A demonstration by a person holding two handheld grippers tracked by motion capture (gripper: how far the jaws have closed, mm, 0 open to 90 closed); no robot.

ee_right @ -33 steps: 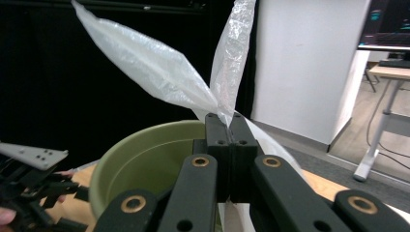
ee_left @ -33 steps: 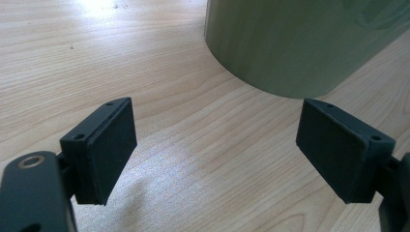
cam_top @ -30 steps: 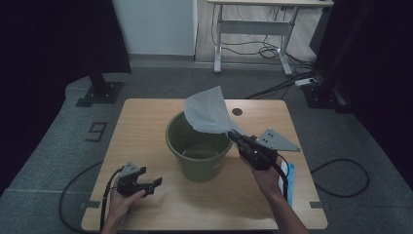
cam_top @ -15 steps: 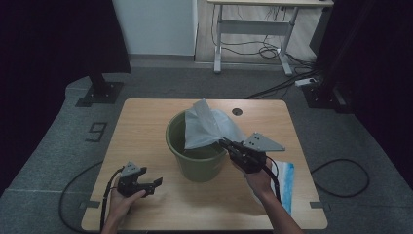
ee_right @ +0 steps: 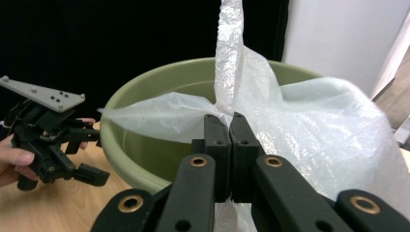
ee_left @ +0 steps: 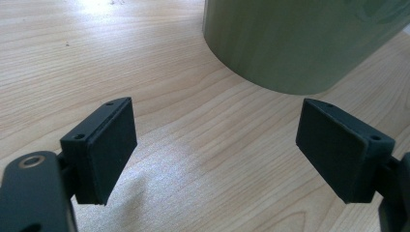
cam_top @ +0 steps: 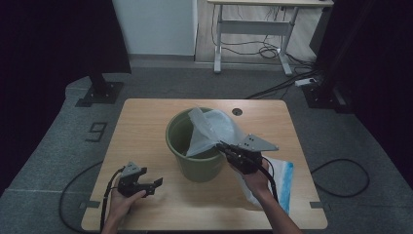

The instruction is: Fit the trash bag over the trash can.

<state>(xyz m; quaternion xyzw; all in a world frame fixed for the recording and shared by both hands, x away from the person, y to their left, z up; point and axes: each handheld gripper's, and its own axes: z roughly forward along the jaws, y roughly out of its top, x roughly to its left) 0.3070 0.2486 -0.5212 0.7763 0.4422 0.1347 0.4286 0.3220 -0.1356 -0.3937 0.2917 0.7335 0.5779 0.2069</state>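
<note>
High view shows the left tongs [cam_top: 157,184] released, resting near the surface's [cam_top: 146,122] front-left corner. At its centre stands the green bucket [cam_top: 195,165]; over its right rim the right tongs [cam_top: 221,145] clench the clear plastic bag [cam_top: 214,129].

A light wooden table [cam_top: 146,126] carries a green bucket [cam_top: 195,163] and a flat plastic packet [cam_top: 282,183].

A wooden table [cam_top: 146,122] stands on grey carpet [cam_top: 63,146], with black curtains [cam_top: 48,39] and a white wall [cam_top: 156,24] behind.
</note>
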